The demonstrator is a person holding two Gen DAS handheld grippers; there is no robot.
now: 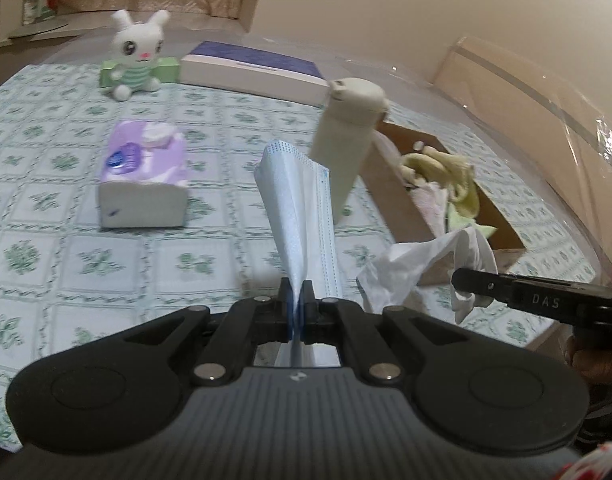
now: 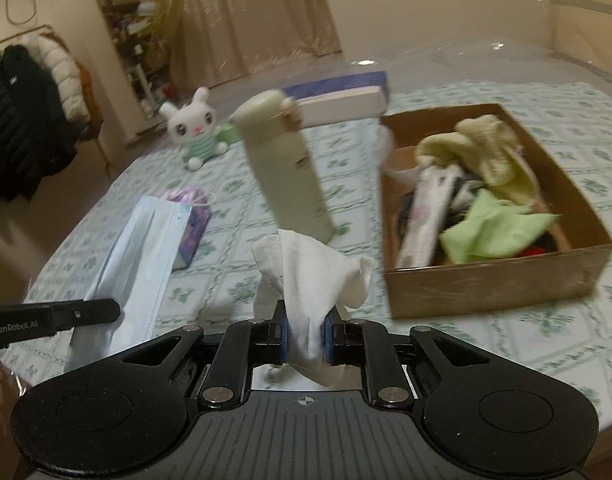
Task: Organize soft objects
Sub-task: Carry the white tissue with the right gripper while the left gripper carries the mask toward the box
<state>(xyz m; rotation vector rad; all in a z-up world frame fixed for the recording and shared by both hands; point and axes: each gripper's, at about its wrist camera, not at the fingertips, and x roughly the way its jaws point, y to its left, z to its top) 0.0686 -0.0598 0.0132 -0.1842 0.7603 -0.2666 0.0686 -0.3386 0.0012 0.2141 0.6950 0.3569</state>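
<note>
My left gripper point(image 1: 297, 300) is shut on a light blue face mask point(image 1: 301, 208) that stands up from the jaws; the mask also shows in the right wrist view point(image 2: 141, 256). My right gripper point(image 2: 304, 330) is shut on a crumpled white tissue point(image 2: 306, 280), which also shows in the left wrist view point(image 1: 422, 268). Both are held above the table, left of a brown cardboard box point(image 2: 494, 284) holding yellow and green cloths point(image 2: 490, 152) and other soft items. A white plush bunny point(image 1: 137, 52) sits at the far side of the table.
A beige flip-top bottle point(image 2: 285, 168) stands upright between the grippers and the box. A purple tissue pack point(image 1: 143, 176) lies on the green-patterned tablecloth point(image 1: 85, 260). A purple and white flat box point(image 1: 253, 72) lies at the back. Coats point(image 2: 21, 120) hang at the left.
</note>
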